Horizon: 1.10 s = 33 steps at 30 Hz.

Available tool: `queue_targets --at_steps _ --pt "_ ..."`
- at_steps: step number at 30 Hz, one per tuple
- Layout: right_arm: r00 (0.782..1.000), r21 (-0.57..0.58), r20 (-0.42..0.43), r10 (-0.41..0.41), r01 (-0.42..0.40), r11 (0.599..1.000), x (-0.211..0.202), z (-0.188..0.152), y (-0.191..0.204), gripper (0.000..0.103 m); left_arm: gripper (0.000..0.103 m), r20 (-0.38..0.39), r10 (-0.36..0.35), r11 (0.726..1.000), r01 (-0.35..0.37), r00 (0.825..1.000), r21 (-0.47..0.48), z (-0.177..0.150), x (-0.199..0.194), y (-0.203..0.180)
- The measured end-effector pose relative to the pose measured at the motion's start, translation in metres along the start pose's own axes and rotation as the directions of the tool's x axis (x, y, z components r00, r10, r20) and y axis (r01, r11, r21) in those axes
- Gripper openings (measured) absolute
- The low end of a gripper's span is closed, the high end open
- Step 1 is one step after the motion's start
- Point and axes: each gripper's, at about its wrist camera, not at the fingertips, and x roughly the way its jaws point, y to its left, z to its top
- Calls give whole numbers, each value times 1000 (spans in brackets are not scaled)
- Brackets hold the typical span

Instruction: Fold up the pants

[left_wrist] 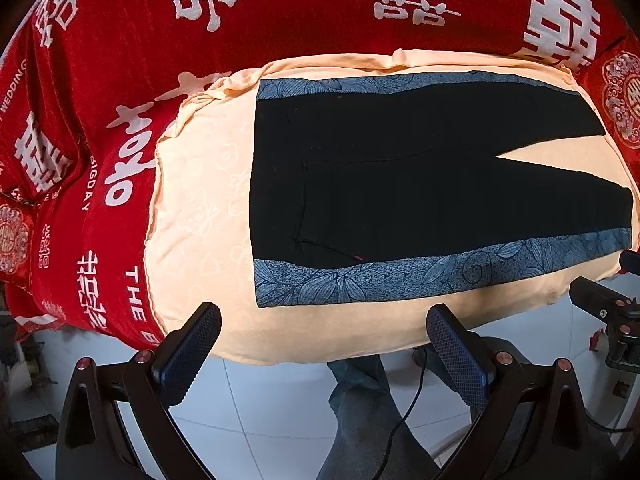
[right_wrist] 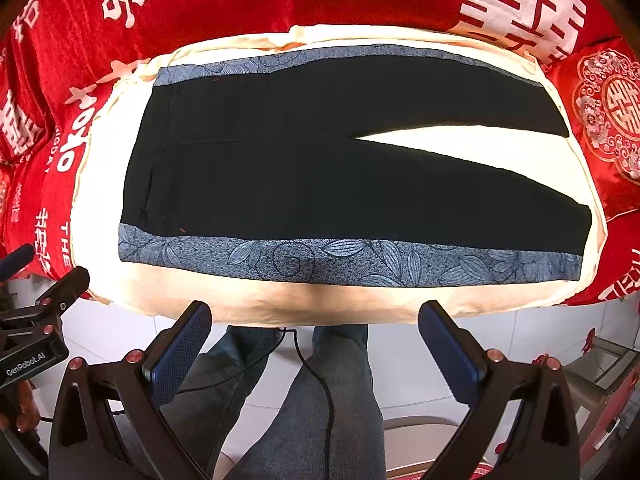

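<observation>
pants (left_wrist: 400,184): flat, unfolded on the cream cloth (left_wrist: 200,216) (legs spread)
left claw (left_wrist: 324,344): open, off the near edge
right claw (right_wrist: 316,340): open, likewise

Black blue-trimmed pants (left_wrist: 400,184) flat, unfolded, legs apart

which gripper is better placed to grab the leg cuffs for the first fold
Right. The cuffs lie at the pants' right end, nearer the open right gripper; the open left gripper faces the waistband end.

"GenRobot.AI" on the left gripper (right_wrist: 30,362) — "WEDDING", "BIGDAY" on the red bedspread (left_wrist: 100,184).
</observation>
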Motion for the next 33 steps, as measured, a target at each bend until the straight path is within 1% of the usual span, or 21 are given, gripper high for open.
queue_targets --at_steps 4,10,13,18,21,23,24,25,26,27,28,29,30,31,32,33 --pt "1000 -18 -2 15 -15 1000 1 4 -5 103 103 -13 1 999 -2 1000 -33 1 1 -3" --pt "1000 -61 -13 27 -27 998 3 9 -15 103 103 -34 0 992 -4 999 -126 1 0 -13" --pt "999 -86 -35 29 -32 996 7 11 -22 103 103 -42 2 987 -9 999 -164 1 1 -18" --pt "998 -113 -58 24 -30 993 15 14 -30 103 103 -75 -18 976 2 997 -218 -1 10 -22" --pt "995 -85 -57 78 -83 993 18 15 -35 103 103 -74 -54 968 34 996 -250 -1 18 -17" --pt "987 -60 -34 155 -156 986 22 16 -38 103 103 -61 -95 956 74 994 -283 -3 28 -8" --pt "978 -48 -21 206 -207 977 24 16 -38 103 103 -56 -117 949 95 992 -300 -4 34 -3" --pt "960 -32 -15 280 -280 959 29 16 -38 103 103 -51 -143 940 120 988 -320 -6 43 2" --pt "936 -9 -15 352 -352 936 35 15 -38 103 103 -45 -168 931 143 985 -335 -9 53 7" --pt "909 18 -13 417 -417 909 42 14 -38 103 103 -42 -182 926 157 982 -342 -11 61 10" --pt "876 53 -5 483 -482 874 51 13 -38 103 103 -44 -192 924 166 980 -345 -14 73 14" --pt "847 85 -1 532 -530 844 61 11 -38 103 103 -42 -202 922 176 978 -344 -17 82 16" --pt "807 124 -1 591 -586 801 76 9 -36 102 103 -37 -213 920 188 976 -344 -19 90 18" --pt "775 150 -2 632 -625 766 91 6 -32 96 103 -34 -230 915 204 973 -348 -23 101 20" --pt "759 167 -7 651 -641 749 103 3 -28 84 103 -31 -248 908 222 968 -354 -26 108 22" --pt "753 179 -14 658 -645 743 115 0 -25 78 103 -26 -273 900 245 962 -362 -30 117 23"
